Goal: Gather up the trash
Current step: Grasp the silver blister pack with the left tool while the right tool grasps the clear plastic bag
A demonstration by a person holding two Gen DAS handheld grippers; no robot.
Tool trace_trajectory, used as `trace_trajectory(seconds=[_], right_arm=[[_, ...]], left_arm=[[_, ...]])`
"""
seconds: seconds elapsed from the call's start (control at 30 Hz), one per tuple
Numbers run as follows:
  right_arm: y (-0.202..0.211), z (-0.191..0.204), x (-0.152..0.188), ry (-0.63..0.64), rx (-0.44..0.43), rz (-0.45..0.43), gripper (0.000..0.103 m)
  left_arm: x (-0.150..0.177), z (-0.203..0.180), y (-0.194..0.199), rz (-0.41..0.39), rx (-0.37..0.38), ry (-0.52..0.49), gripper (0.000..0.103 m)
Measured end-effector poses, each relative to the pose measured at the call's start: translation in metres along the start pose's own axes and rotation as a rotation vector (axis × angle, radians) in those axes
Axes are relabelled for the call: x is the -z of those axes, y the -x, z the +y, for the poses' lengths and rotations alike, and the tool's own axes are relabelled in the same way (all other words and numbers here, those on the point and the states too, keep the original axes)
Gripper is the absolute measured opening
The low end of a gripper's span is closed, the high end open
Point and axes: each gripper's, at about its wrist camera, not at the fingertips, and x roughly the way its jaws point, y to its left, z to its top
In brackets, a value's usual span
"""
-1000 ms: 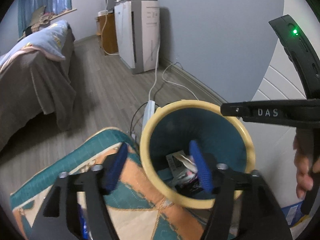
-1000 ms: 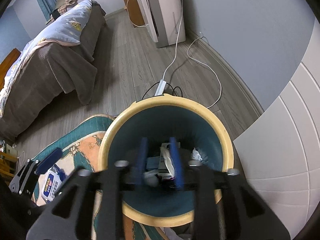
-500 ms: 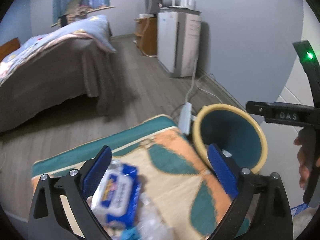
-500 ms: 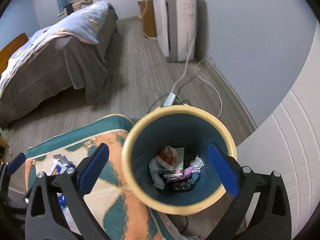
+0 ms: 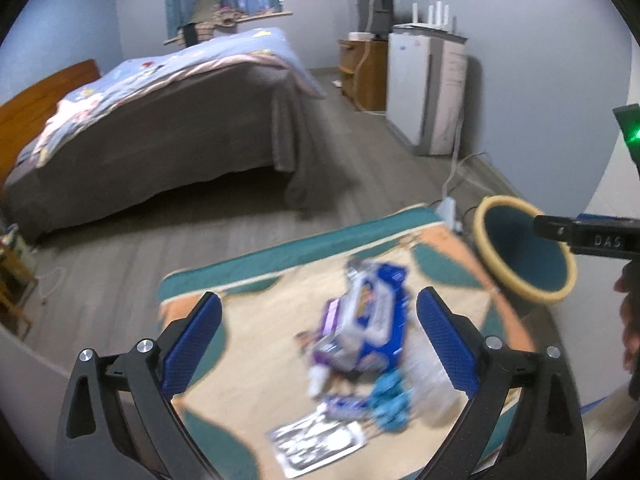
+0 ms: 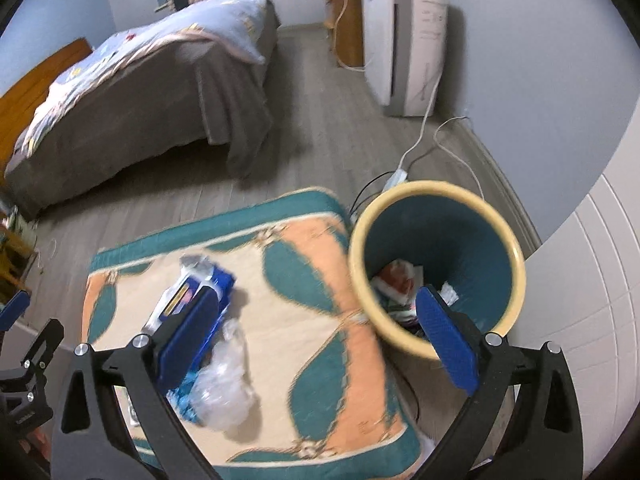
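Dim, motion-blurred, fisheye-warped edges

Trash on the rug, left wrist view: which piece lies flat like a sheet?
The black-and-white printed wrapper, nearest the camera, between the open left gripper's fingers. The blue wipes pack and clear crumpled plastic are bulky.

Both wrist cameras look steeply down from above the rug (image 5: 256, 364), facing the bed (image 6: 168, 92) at 11 o'clock. Both share the bin (image 6: 436, 264), at 3 o'clock for the left view and nearer, at 1 o'clock, for the right.

One bin (image 6: 438, 196), one rug (image 6: 312, 256), roughly five scraps (image 5: 360, 344).
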Motion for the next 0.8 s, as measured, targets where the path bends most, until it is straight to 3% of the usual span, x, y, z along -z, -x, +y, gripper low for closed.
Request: trace_trajectory(seconds=[0.2, 0.37, 0.53, 0.8], right_arm=[[-0.01, 0.036, 0.015, 0.054, -0.021, 0.051, 0.097], [-0.024, 0.056, 0.022, 0.1, 0.012, 0.082, 0.097], [-0.041, 0.074, 0.03, 0.096, -0.077, 0.129, 0.097], [-0.065, 0.084, 0.058, 0.091, -0.056, 0.231, 0.097]], left_arm=[[0.019, 0.04, -0.002, 0.019, -0.06, 0.067, 0.097], [0.027, 0.065, -0.011, 0.049, -0.098, 0.109, 0.097], [0.032, 0.081, -0.016, 0.065, -0.099, 0.15, 0.097], [0.042, 0.084, -0.023, 0.098, -0.084, 0.078, 0.097]])
